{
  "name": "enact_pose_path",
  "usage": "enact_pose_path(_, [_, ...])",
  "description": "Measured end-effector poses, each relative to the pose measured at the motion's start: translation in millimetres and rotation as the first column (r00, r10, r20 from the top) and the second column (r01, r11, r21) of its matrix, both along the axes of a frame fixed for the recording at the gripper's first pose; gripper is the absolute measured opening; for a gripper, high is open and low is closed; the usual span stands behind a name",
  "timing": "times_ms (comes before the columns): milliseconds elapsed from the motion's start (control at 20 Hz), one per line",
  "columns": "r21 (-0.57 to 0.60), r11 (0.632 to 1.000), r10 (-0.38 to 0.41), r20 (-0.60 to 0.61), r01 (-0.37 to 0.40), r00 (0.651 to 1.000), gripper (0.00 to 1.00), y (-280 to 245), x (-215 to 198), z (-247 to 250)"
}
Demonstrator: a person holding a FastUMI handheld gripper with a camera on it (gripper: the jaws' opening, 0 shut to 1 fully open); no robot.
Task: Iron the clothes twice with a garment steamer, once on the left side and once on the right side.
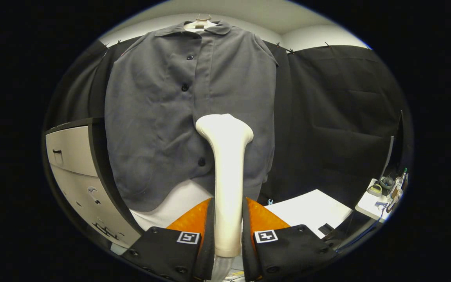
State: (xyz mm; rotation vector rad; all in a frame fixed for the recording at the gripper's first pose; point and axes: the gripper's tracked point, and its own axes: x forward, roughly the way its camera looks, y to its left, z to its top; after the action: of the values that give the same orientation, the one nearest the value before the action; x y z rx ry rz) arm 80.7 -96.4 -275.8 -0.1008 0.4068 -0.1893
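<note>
Holding the white plastic garment steamer (227, 172) by its handle, the gripper (227, 231) has both fingers pressed on it; the flared head points up at twelve o'clock, against the lower middle of the grey buttoned shirt (170, 109) on its hanger (202, 17). From the head, the placket buttons lie at about ten o'clock; a pale drawer cabinet (73, 156) stands at nine o'clock. I judge the smooth handle may slip if the squeeze weakens; the head may also catch a button and drag the cloth sideways.
</note>
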Motion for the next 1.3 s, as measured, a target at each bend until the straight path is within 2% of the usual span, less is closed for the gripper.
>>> enact_pose_path(300, [-0.009, 1.000, 0.006, -0.035, -0.006, 0.999, 0.37, 0, -21, -14])
enact_pose_path(700, [-0.008, 1.000, 0.030, 0.032, -0.029, 0.999, 0.37, 17, -41, 25])
enact_pose_path(1050, [-0.032, 0.998, 0.056, 0.210, -0.051, 0.976, 0.37, 32, -46, 121])
enact_pose_path(1300, [-0.016, 0.998, 0.063, 0.289, -0.061, 0.955, 0.37, 44, -50, 178])
